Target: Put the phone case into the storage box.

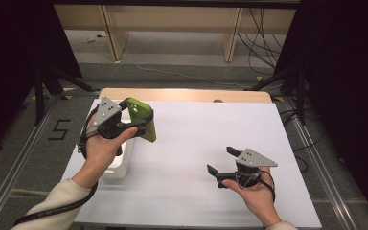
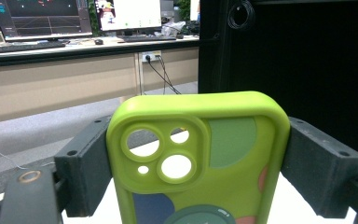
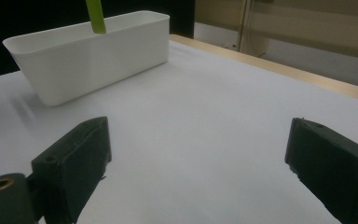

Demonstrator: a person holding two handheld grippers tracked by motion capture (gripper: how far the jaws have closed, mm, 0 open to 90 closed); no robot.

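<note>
Two grippers show in the high view. We find the left gripper (image 1: 136,122) raised near the table's (image 1: 196,143) left edge, clamped across a green phone case (image 1: 141,117) that stands upright above a white bin (image 1: 120,165). The right gripper (image 1: 220,160) rests low toward the near right corner, jaws spread and empty.

In the left gripper view, we see both jaws pressing the case's (image 2: 200,154) long side edges just below the camera cutout, so the hold is firm.

In the right gripper view, the jaws stand wide apart over bare table with nothing between them; the bin (image 3: 88,56) sits ahead, a green edge of the case (image 3: 95,16) hanging over it.

We judge the case light, soft and flexible, not fragile; gripping across the side edges suits it, as a hard squeeze may bow it.
</note>
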